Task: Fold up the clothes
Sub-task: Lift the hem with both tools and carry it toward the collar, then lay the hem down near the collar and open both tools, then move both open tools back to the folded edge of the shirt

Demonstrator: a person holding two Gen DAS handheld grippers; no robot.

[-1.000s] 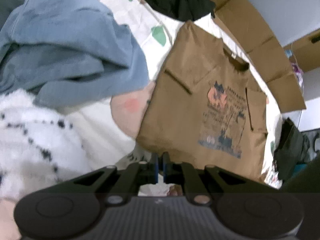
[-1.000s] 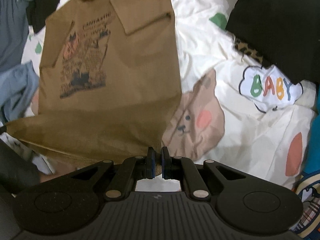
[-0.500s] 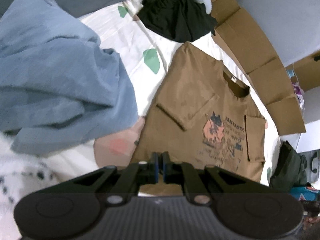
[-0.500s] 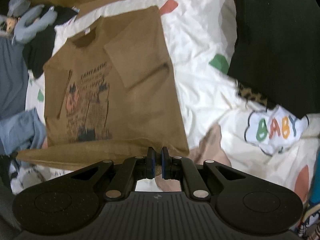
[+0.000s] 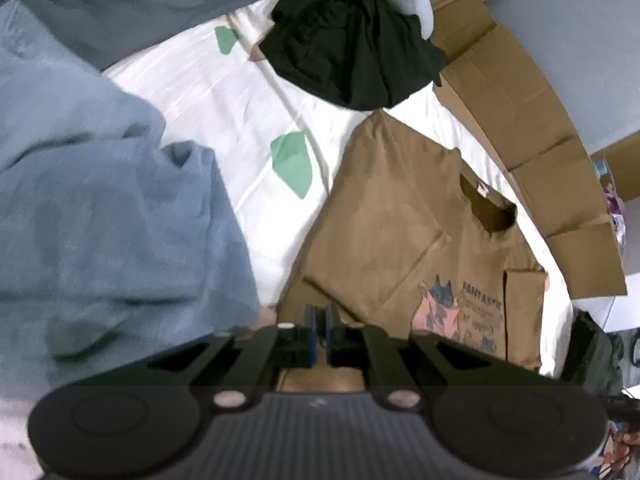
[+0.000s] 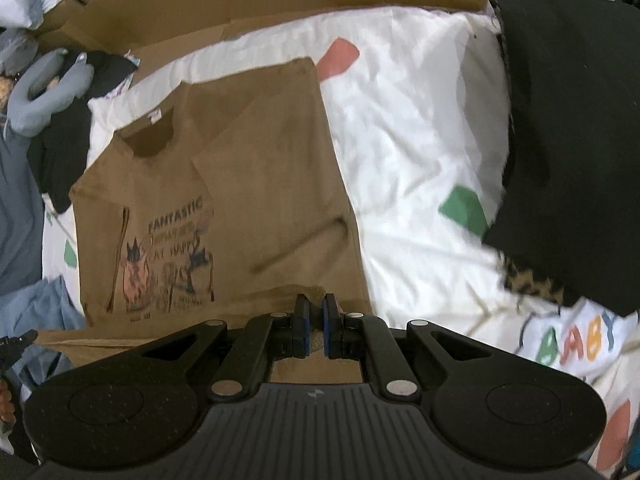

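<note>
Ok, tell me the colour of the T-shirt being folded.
Brown, with a dark-blue and orange cat print on the T-shirt; clearest in the right wrist view.

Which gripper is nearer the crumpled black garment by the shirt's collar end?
Left. The left gripper holds the brown T-shirt hem on the black garment's side; the right gripper holds the opposite corner.

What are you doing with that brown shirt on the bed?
A person is folding the brown T-shirt with two hand-held tongs. The left tongs and the right tongs are each shut on the shirt's bottom hem, one near each corner, and the hem is lifted over the shirt toward the collar. Both sleeves are already folded in over the front. The shirt lies on a white printed sheet, with a blue garment and a black one waiting nearby.
</note>
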